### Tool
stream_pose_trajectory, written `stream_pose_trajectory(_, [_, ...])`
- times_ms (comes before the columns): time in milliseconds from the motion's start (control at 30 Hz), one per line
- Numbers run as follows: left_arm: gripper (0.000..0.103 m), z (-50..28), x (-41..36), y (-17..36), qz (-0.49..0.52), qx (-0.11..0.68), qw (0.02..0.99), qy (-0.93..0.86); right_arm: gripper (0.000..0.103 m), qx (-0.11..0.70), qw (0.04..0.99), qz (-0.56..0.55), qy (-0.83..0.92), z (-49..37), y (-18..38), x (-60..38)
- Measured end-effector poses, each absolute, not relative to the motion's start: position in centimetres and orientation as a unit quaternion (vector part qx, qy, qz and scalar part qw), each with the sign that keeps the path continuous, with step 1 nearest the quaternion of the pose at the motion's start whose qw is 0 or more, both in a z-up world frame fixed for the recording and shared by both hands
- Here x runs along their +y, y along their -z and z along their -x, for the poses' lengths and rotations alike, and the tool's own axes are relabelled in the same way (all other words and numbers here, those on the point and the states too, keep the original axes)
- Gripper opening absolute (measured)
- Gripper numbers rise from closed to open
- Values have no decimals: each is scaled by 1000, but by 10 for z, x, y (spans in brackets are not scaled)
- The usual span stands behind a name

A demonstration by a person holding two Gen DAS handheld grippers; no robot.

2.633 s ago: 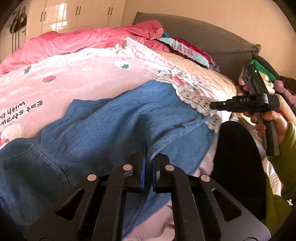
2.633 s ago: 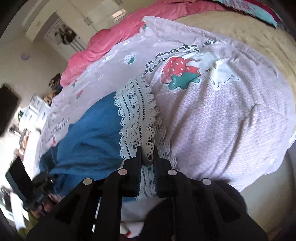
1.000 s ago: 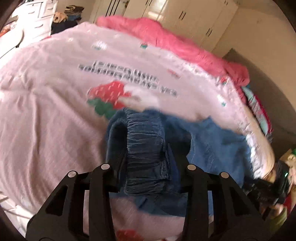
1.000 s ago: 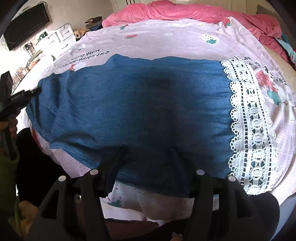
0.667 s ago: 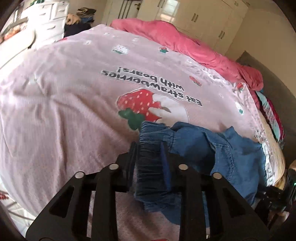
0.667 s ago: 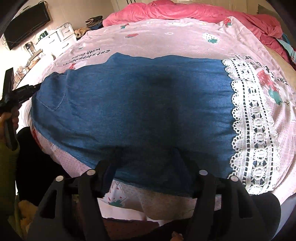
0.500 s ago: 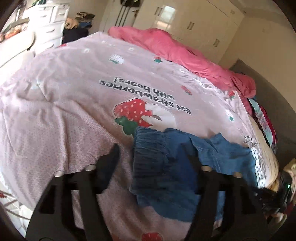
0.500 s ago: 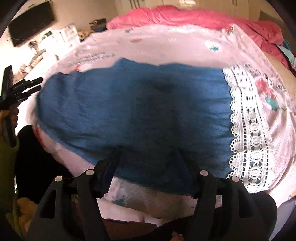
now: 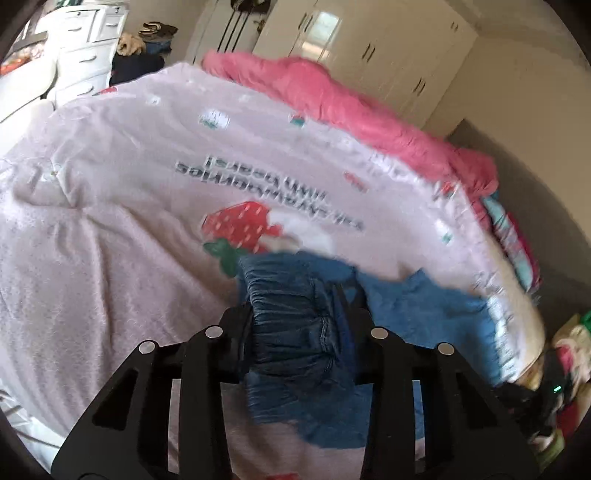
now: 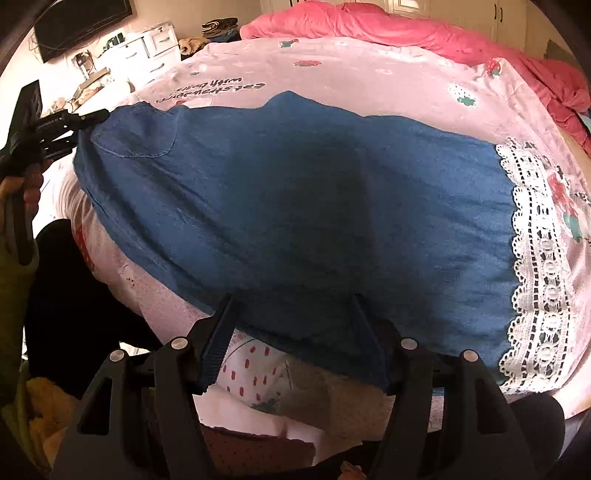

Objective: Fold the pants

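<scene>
1. Pink strawberry-print bedding [image 10: 369,70] covers the bed that carries everything, with a crumpled pink duvet [image 10: 424,29] along its far edge and white wardrobes [image 9: 369,48] behind.
2. On it, the blue denim pants [image 10: 295,192] lie spread flat along the near edge, lace-trimmed cuffs [image 10: 535,277] toward the right end and waistband [image 9: 291,310] toward the left end.
3. At that end the left gripper [image 9: 299,325] has its jaws spread wide on either side of the bunched elastic waistband; whether either pad touches the cloth I cannot tell, since this view is blurred.
4. Over the near edge of the legs the right gripper [image 10: 295,321] hangs wide open, holding nothing.
5. To do the step well, I judge the left should close on all layers of the waistband, not just the top ruffle.
6. Then the right should pinch the hem edge, so both ends lift together and the fold lands square.
</scene>
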State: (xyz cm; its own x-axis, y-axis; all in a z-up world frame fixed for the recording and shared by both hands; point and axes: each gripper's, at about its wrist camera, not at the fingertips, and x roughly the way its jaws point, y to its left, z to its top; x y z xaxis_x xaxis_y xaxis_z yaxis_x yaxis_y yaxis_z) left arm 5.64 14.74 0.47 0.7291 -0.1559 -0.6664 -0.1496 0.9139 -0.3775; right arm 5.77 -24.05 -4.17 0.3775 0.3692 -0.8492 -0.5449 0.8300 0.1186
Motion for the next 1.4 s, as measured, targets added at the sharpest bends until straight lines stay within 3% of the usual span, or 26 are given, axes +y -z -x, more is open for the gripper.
stream_pose_trajectory(100, [31,-59,154,19,224,404,887,-8,66,483,825,100,-276,-57,43,-235])
stream_pose_trajectory(200, [48,-52,159,14,228,397,889,-22,66,484,823,98,-281,-57,43,-236])
stream_pose_trajectory(367, [50,-22,150,-22,174,359,916,-51,65,458,838,60,-291,-54,20,-256])
stream_pose_trajectory(433, [55,-17,134,-35,159,346,924,-28,65,459,839,54,-287,-57,20,-259])
stream_pose_trajectory(600, [59,-33,59,-33,104,368,921,72,65,495,825,52,-267,-66,39,-261])
stream_pose_trajectory(867, [61,-48,8,37,18,457,884,95,65,501,816,20,-288,-63,32,-272])
stream_pose_trajectory(1167, [64,-60,-4,-9,39,406,902,140,65,438,832,-2,-341,-136,-27,-239])
stream_pose_trajectory(1233, [64,-74,-17,-4,28,408,901,146,61,442,827,5,-348,-165,-29,-216])
stream_pose_trajectory(1300, [64,-81,-28,11,10,419,896,146,51,452,824,27,-341,-193,-23,-194])
stream_pose_trajectory(1400, [64,-80,-32,36,1,439,888,138,47,468,813,52,-343,-218,-11,-174])
